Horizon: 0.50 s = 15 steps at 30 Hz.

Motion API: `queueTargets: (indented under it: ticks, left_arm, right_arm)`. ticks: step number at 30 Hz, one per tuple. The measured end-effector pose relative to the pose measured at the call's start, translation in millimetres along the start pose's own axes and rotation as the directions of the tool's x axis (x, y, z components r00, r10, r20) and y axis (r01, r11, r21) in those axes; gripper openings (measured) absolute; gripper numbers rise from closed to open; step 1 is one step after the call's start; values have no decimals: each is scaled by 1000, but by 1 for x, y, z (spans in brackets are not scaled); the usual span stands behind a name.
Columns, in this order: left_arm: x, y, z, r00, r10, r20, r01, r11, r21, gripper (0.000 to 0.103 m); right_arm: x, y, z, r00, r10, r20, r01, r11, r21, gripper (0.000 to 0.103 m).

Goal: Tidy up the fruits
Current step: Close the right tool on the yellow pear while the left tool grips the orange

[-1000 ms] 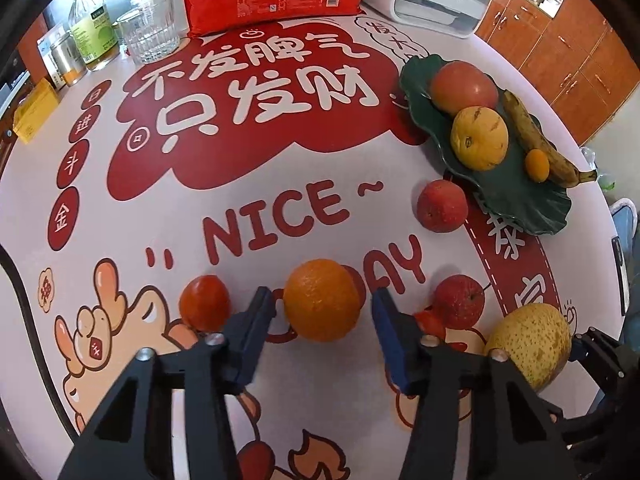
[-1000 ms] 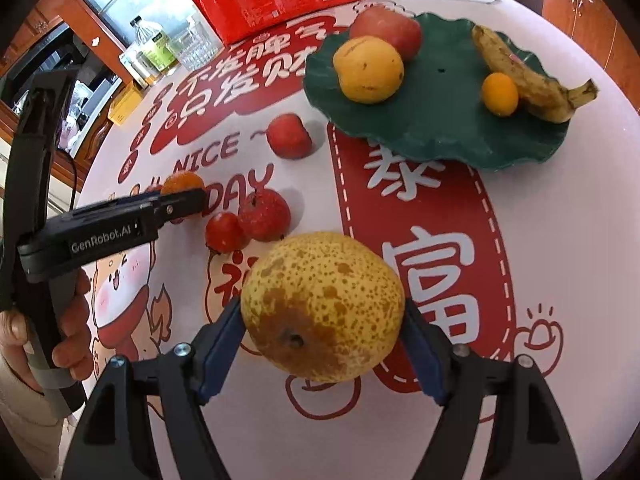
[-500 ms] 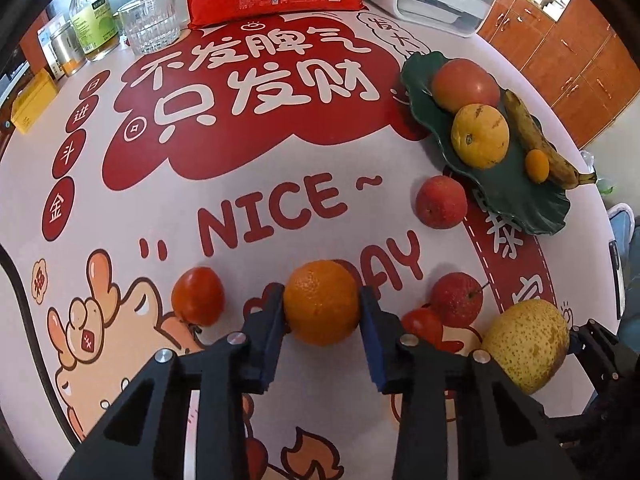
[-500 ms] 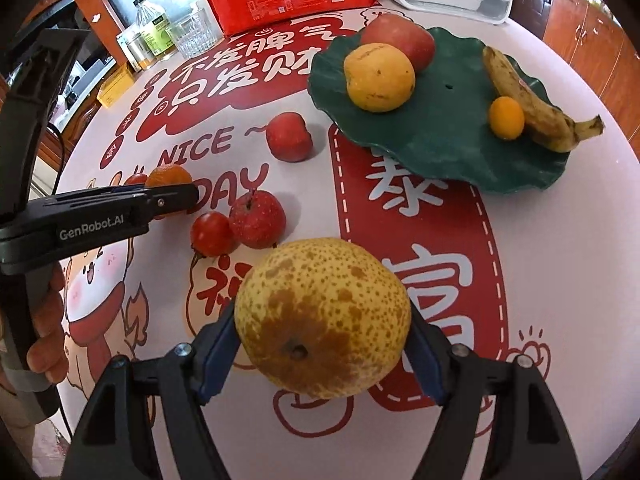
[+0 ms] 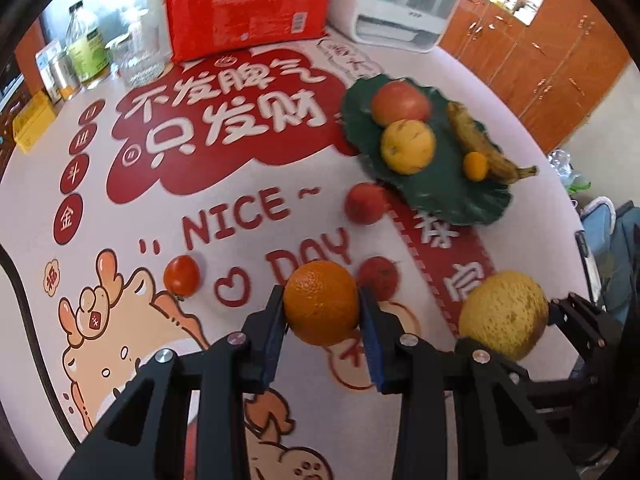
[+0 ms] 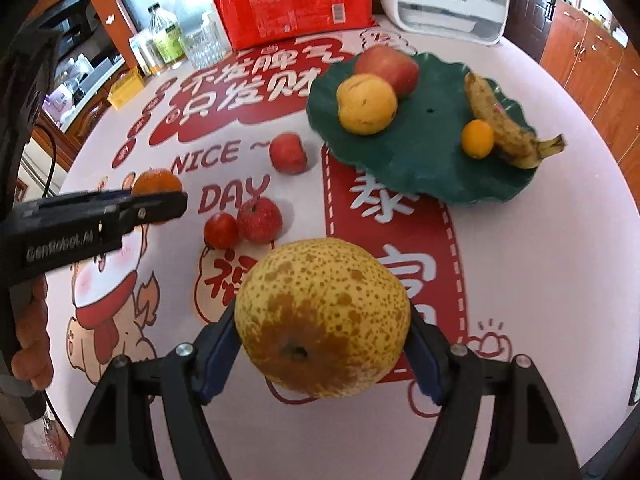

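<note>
My left gripper (image 5: 322, 312) is shut on an orange (image 5: 321, 303), held a little above the table. My right gripper (image 6: 324, 330) is shut on a big speckled yellow pear (image 6: 322, 322), also off the table; the pear (image 5: 503, 315) shows at the right of the left wrist view. A green leaf-shaped plate (image 6: 424, 152) at the far right holds a red apple (image 6: 387, 69), a yellow fruit (image 6: 367, 104), a small orange fruit (image 6: 477, 138) and a banana (image 6: 502, 122). Loose on the table lie two small red fruits (image 6: 288, 153) (image 6: 260, 220) and two tomatoes (image 6: 220, 230) (image 5: 181, 275).
The round table carries a printed red and white cloth (image 5: 224, 128). At its far edge stand a red packet (image 5: 248, 12), a white appliance (image 5: 404, 12), a glass (image 5: 138, 60), bottles (image 5: 86, 46) and a yellow box (image 5: 34, 126). Wooden cabinets (image 5: 560, 60) lie beyond on the right.
My left gripper closed on the orange and raised it off the table. The right gripper rose a little with the pear still in its jaws.
</note>
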<state>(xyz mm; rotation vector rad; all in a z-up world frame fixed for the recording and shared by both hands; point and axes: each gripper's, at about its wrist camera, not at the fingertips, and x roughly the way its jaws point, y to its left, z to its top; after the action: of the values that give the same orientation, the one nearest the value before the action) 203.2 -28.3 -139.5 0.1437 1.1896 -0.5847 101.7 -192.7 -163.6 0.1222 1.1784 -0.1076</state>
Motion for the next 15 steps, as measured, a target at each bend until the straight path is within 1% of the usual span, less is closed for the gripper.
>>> queueTargets:
  ticks: [5,9,11,15]
  left_arm:
    - [-20,-24,5,999,-23,41,21,999,39,34]
    - [-37,-43,15,997,-44,63,41,998,50,34]
    - [-48,-53,22,995,-58,84,52,997,63,34]
    - [-73,-79,41,987,-60,151,44,994,105,34]
  right_arm:
    - [-25,-10,8,998,-7,58,6,1000,13,74]
    - [-49,-21,17,994,-4,105,2,1000,22,74]
    - [-63,-29,25,992,-2,126,-1,1000,22,74]
    - [-92,-45,48,984,2,181,-4,1000,10,74]
